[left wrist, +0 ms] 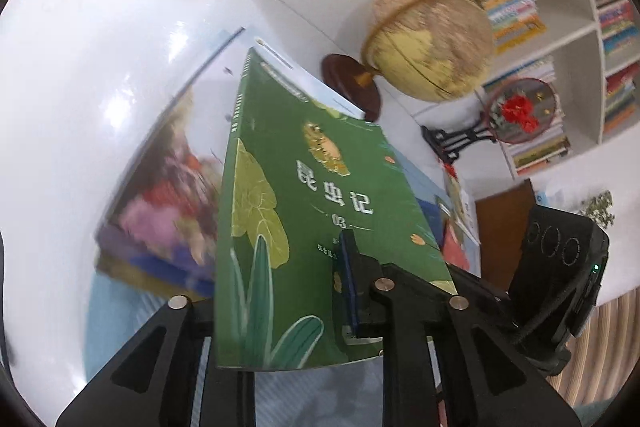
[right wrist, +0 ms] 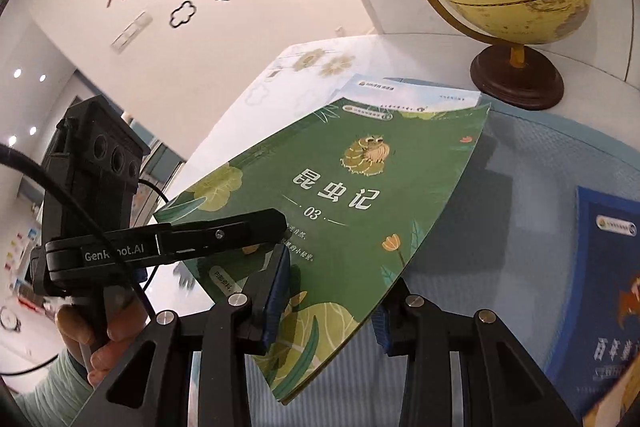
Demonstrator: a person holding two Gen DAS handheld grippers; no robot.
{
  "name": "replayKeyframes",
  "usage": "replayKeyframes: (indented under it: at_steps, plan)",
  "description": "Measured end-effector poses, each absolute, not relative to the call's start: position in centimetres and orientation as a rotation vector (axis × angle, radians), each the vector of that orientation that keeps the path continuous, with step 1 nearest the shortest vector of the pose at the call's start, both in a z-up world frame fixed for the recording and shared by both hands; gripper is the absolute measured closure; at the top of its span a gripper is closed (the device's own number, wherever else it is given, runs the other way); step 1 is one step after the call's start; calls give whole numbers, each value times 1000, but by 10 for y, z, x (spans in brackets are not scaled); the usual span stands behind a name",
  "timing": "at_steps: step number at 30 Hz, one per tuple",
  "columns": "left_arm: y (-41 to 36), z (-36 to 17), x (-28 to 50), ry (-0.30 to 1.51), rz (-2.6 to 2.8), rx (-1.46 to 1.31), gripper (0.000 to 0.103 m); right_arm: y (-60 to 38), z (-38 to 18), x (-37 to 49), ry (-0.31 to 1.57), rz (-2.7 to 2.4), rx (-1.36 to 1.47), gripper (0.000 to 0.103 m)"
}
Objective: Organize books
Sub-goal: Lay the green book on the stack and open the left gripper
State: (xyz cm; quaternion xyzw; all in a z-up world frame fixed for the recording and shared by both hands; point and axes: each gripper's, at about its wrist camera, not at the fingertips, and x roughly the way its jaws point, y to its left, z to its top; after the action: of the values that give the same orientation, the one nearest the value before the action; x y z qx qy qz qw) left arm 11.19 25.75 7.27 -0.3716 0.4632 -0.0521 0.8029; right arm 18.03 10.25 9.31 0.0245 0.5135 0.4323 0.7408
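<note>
Above the table (left wrist: 80, 87), in the middle of both views: a green book (left wrist: 320, 187), lifted and tilted. Clamped on its near end by the left gripper (left wrist: 280, 287), one finger flat on the cover, the other hidden under it. Pinched too by the right gripper (right wrist: 328, 307), one blue pad on the cover, one below the book's edge. Behind the green cover, toward 12 o'clock, a pale blue book (right wrist: 412, 91) peeking out.

In the left wrist view, at 9 o'clock, a blurry picture book (left wrist: 160, 207) lying flat on the table. At 1 o'clock, a big yellow globe (left wrist: 432, 39) on a dark round foot, close to the green book's far corner. At 3 o'clock, a round fan with red flowers (left wrist: 520, 111) on a black stand. Behind both, a white shelf (left wrist: 580, 47) packed with books.

In the right wrist view, at 4 o'clock, a dark blue book (right wrist: 608, 267) flat on the striped cloth. At 8 o'clock, a hand (right wrist: 100, 339) around the left gripper's handle.

Bare shiny tabletop toward 10 and 11 o'clock, out to the far edge. Tight on the globe side.
</note>
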Motion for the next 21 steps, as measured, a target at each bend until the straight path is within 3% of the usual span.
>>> replayKeyframes:
  at_steps: [10, 17, 21]
  plan:
    - [295, 50, 122, 1152, 17, -848, 67, 131, 68, 194, 1198, 910, 41, 68]
    - [296, 56, 115, 1211, 104, -758, 66, 127, 59, 194, 1224, 879, 54, 65]
    - [301, 65, 110, 1219, 246, -721, 65, 130, 61, 190, 1232, 873, 2, 59]
